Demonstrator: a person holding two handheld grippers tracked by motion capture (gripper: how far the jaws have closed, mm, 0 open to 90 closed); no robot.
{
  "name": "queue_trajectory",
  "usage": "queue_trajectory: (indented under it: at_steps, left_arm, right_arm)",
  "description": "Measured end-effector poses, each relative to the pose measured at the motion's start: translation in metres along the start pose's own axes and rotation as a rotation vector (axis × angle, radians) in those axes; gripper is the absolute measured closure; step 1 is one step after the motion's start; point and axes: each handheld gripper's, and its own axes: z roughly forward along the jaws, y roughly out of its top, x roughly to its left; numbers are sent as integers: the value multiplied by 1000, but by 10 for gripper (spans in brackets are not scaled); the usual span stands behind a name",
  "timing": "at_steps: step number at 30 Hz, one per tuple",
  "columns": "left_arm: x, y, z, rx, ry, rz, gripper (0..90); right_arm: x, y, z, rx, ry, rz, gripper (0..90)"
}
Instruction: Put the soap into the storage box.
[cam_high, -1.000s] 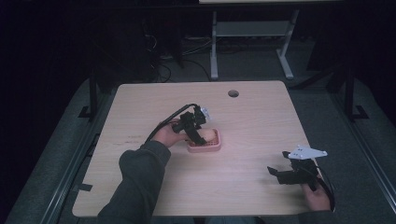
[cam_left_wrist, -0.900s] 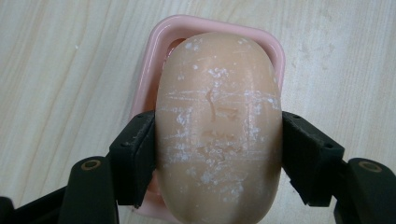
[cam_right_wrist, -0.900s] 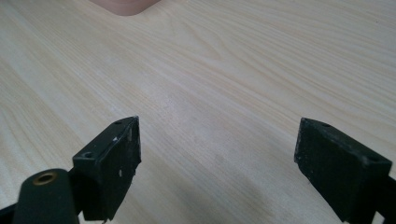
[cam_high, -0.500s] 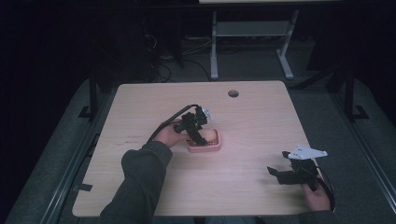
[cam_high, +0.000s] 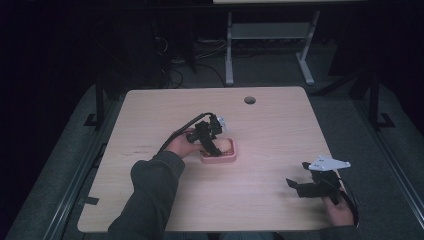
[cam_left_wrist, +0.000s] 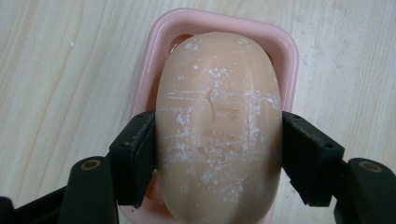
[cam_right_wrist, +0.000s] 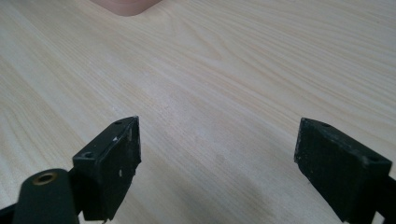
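The left gripper (cam_left_wrist: 218, 154) clamped the peach oval soap bar (cam_left_wrist: 218, 121) over the shallow pink plastic dish (cam_left_wrist: 287, 49), presumably for seating; the right gripper (cam_right_wrist: 217, 163), well away from that dish, gaped empty.

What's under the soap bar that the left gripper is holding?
A pink soap dish sits under the soap bar; its rim shows around the far end. The dish floor is covered by the bar. The left gripper has its jaws on the bar's sides.

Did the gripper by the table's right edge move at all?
No. The right gripper sits at the same spot near the table's front right corner, jaws open.
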Motion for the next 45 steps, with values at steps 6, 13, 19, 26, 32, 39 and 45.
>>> queue_trajectory:
  at_steps: [6,13,19,26,32,39,45]
  left_arm:
    - [1,0,1,5,-2,4,324]
    - [1,-1,2,3,0,1,324]
    - [1,-1,2,5,-1,-3,324]
    - [1,0,2,6,2,-2,324]
    - [2,-1,2,9,-2,-5,323]
    - [2,0,2,15,3,-5,322]
    - [1,0,3,15,6,1,330]
  right_arm:
    - [0,0,0,2,0,4,141]
    - [0,0,0,1,0,5,141]
    - [0,0,0,-3,-1,0,141]
    - [0,0,0,-2,-1,0,141]
    - [0,0,0,0,0,0,141]
    - [0,0,0,-2,-1,1,141]
    - [1,1,1,-6,1,-8,141]
